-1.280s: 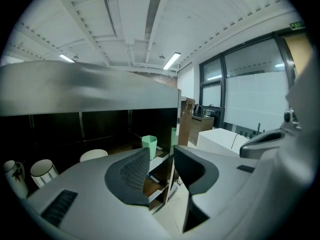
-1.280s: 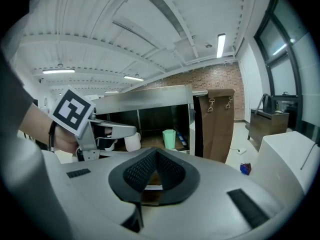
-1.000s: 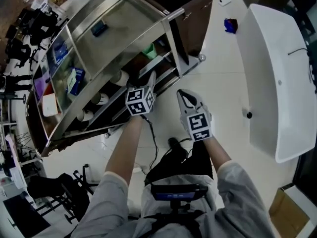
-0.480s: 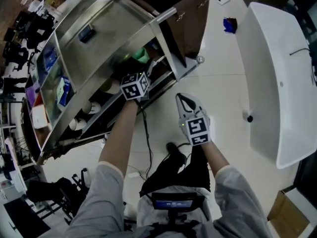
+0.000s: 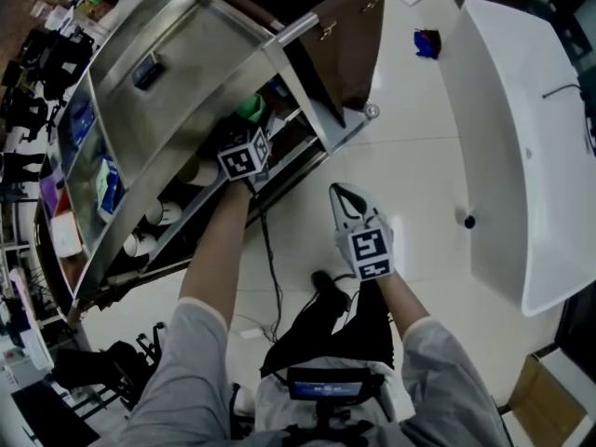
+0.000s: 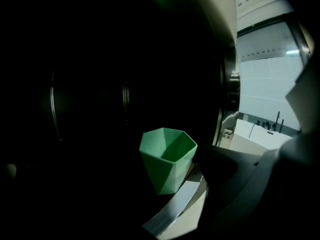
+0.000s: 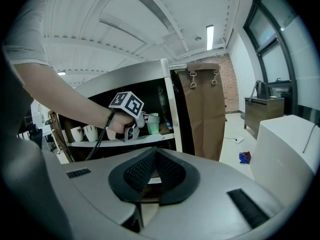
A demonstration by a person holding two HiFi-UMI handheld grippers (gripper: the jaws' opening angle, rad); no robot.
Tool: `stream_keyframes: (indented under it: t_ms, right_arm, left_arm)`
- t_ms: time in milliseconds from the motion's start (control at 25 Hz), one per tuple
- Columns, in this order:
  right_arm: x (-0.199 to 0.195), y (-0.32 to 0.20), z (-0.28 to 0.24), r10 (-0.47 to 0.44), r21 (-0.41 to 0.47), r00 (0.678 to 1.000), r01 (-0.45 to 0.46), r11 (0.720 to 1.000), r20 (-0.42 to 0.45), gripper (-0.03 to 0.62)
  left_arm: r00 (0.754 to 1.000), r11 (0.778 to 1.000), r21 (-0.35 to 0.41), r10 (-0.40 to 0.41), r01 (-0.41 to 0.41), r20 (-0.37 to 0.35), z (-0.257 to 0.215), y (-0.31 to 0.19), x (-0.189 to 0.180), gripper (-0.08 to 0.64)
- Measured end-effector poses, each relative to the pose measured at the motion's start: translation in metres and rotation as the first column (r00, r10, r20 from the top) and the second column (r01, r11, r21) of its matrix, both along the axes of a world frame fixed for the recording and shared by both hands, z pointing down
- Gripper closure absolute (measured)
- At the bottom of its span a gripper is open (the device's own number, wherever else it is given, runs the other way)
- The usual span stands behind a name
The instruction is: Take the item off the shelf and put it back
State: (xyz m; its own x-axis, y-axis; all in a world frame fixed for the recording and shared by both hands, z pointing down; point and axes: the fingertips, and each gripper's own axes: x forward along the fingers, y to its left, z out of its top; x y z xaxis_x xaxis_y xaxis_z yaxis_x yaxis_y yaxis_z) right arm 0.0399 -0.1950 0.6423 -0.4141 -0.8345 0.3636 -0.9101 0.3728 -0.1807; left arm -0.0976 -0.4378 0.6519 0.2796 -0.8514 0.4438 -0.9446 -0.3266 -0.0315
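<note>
A pale green faceted cup (image 6: pixel 167 159) stands upright near the front edge of a dark shelf (image 7: pixel 150 138) inside a steel shelf unit (image 5: pixel 186 54). My left gripper (image 5: pixel 250 127) reaches into that shelf, and its jaws are opening. The cup (image 5: pixel 250 108) sits just ahead, between them, and they do not press on it. In the right gripper view the left gripper (image 7: pixel 141 125) is right beside the cup (image 7: pixel 153 123). My right gripper (image 5: pixel 346 196) hangs over the white floor, shut and empty, short of the shelf.
White mugs (image 7: pixel 84 132) stand further left on the same shelf. A brown panel (image 7: pixel 205 109) rises to the right of the shelf unit. A large white tub (image 5: pixel 521 138) lies at the right. A small blue thing (image 5: pixel 426 42) is on the floor.
My left gripper has pushed forward from the shelf's front edge into the shelf, up to the green cup. The right gripper has barely moved.
</note>
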Motion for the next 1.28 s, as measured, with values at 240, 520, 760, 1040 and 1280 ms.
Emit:
stream_keyframes:
  t_ms: [240, 520, 760, 1040, 1280]
  right_arm:
    - [0.001, 0.004, 0.0, 0.008, -0.03, 1.0, -0.008, 1.0, -0.001, 0.584]
    - [0.0, 0.002, 0.001, 0.008, -0.033, 1.0, -0.008, 0.999, -0.005, 0.584]
    - [-0.004, 0.001, -0.003, -0.003, -0.036, 1.0, 0.003, 0.999, -0.016, 0.584]
    - [-0.006, 0.001, -0.03, -0.031, -0.027, 0.999, 0.029, 0.999, -0.042, 0.584]
    - [-0.002, 0.013, -0.062, -0.053, -0.038, 0.996, 0.05, 0.998, -0.073, 0.584]
  left_arm:
    - [0.999, 1.0, 0.003, 0.003, -0.003, 0.041, 0.004, -0.002, -0.007, 0.246]
    - [0.999, 1.0, 0.024, 0.013, -0.014, 0.052, -0.003, -0.002, -0.008, 0.25]
    - [0.997, 0.998, 0.032, 0.053, -0.054, 0.049, -0.013, 0.012, -0.002, 0.25]
    - [0.996, 0.996, 0.019, 0.083, -0.084, 0.017, -0.035, 0.05, 0.001, 0.25]
    - [0.992, 0.992, -0.005, 0.123, -0.123, 0.016, -0.058, 0.11, 0.006, 0.25]
